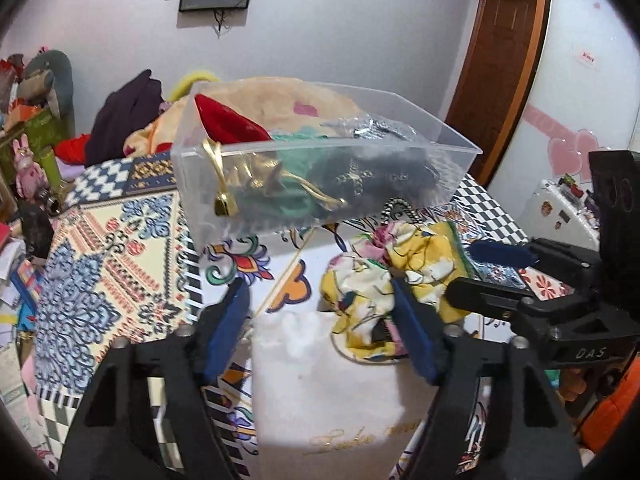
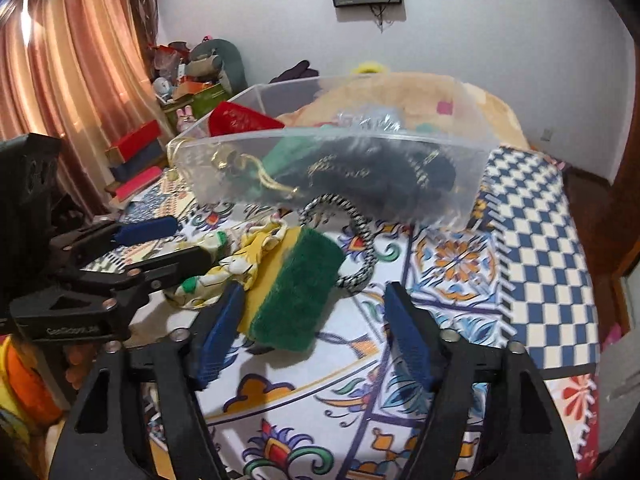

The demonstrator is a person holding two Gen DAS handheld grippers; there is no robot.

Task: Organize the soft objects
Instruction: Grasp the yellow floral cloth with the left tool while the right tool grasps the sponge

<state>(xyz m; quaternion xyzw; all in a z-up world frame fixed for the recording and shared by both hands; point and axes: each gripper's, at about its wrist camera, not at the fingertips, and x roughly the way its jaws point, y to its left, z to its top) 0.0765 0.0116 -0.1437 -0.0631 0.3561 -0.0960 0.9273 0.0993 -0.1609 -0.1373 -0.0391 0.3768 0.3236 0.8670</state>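
A clear plastic bin (image 1: pixel 456 176) (image 2: pixel 460 168) stands on the patterned bedspread and holds a red pouch (image 1: pixel 228 122), a green pouch and dark pouches. My left gripper (image 1: pixel 320 296) is open above a white pouch (image 1: pixel 324 384), beside a yellow floral cloth (image 1: pixel 360 292). My right gripper (image 2: pixel 314 300) is open over a yellow-and-green sponge (image 2: pixel 298 300); the sponge lies between its fingers near the left one. A black-and-white cord loop (image 2: pixel 362 256) lies behind the sponge. Each gripper shows in the other's view: the right one in the left wrist view (image 1: pixel 484 276), the left one in the right wrist view (image 2: pixel 176 244).
The bedspread (image 2: pixel 532 248) drops off at the right edge. Cluttered boxes and toys (image 2: pixel 188 92) stand at the far left by a curtain. A beige blanket (image 1: pixel 276 92) lies behind the bin. A wooden door (image 1: pixel 500 64) is at the right.
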